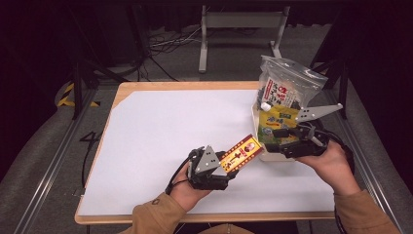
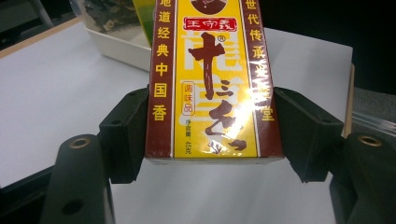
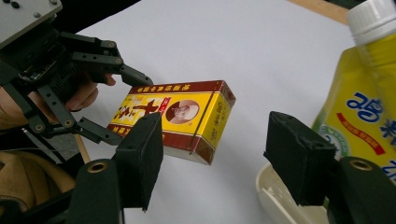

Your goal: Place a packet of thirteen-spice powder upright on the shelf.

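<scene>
1. The left gripper [image 1: 229, 168] clamps the yellow-and-maroon seasoning box [image 1: 241, 153], held above the white table [image 1: 160, 141].
2. The white bin [image 1: 272, 155] at two o'clock already holds a snack bag [image 1: 287, 85] and yellow bottle [image 1: 277, 122]; the box is not yet in.
3. The right gripper [image 1: 275, 139] waits wide open, empty, beside the bin.

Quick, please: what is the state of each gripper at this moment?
Left gripper: closed on the yellow and red box, held off the table.
Right gripper: open, holding nothing, beside the white tub.
</scene>
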`<move>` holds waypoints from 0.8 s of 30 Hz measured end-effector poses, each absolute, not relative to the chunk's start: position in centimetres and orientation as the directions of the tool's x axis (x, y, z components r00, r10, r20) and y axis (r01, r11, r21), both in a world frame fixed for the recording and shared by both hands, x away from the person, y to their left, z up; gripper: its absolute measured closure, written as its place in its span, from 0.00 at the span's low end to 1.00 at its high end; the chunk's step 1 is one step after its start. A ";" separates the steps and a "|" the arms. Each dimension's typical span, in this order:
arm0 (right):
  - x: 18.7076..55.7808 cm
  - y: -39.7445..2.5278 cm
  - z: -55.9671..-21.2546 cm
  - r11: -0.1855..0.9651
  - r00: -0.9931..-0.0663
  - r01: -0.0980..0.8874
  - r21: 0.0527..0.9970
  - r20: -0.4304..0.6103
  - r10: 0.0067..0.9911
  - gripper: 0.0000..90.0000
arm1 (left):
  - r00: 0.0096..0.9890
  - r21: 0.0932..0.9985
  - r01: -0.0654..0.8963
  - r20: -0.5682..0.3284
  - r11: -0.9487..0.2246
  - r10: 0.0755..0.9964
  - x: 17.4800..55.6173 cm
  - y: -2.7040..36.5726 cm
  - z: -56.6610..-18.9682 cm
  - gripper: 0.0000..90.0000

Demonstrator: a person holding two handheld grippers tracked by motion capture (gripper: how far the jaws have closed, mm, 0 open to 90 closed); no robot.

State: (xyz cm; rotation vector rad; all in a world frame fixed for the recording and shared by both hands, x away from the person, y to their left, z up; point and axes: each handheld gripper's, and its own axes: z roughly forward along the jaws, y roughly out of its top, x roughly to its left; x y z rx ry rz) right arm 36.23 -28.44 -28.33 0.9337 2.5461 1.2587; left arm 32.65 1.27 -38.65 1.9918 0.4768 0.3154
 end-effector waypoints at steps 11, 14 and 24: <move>38.0 -26.7 -29.4 0.485 -0.796 0.523 0.701 0.198 0.572 0.39 | 0.887 0.898 0.187 0.020 -0.398 0.462 32.5 1.4 -38.5 0.36; 38.2 -26.1 -29.8 0.496 -0.801 0.521 0.694 0.199 0.564 0.38 | 0.886 0.899 0.177 0.032 -0.401 0.463 32.5 1.3 -38.5 0.36; 38.6 -25.2 -30.9 0.510 -0.813 0.517 0.688 0.206 0.545 0.29 | 0.888 0.896 0.169 0.042 -0.410 0.458 32.4 1.3 -38.5 0.36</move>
